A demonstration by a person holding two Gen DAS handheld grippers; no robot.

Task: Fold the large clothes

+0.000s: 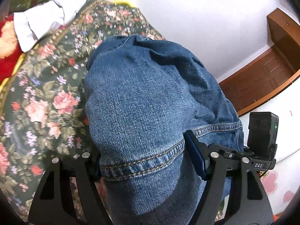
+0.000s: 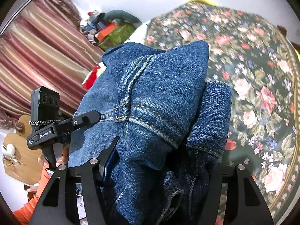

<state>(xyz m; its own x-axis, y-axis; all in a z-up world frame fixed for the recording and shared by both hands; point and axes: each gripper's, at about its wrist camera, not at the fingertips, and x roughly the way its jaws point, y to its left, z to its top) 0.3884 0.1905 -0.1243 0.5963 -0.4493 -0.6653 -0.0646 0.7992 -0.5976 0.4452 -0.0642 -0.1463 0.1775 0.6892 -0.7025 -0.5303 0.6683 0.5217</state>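
Note:
Blue denim jeans (image 1: 146, 101) fill the middle of the left wrist view, held up over a dark floral bedspread (image 1: 46, 97). My left gripper (image 1: 148, 161) is shut on the stitched hem of the jeans. In the right wrist view the jeans (image 2: 159, 103) hang bunched in front of the camera. My right gripper (image 2: 161, 161) is shut on a thick fold of the denim; its right finger is hidden by cloth. The left gripper (image 2: 93, 118) also shows there, pinching the hem at the left.
The floral bedspread (image 2: 253, 78) covers the bed. A white garment (image 1: 41, 22) and a red plush item (image 1: 7, 43) lie at its far side. A wooden door (image 1: 262, 78), striped curtains (image 2: 41, 56) and a pile of clutter (image 2: 108, 28) stand around the room.

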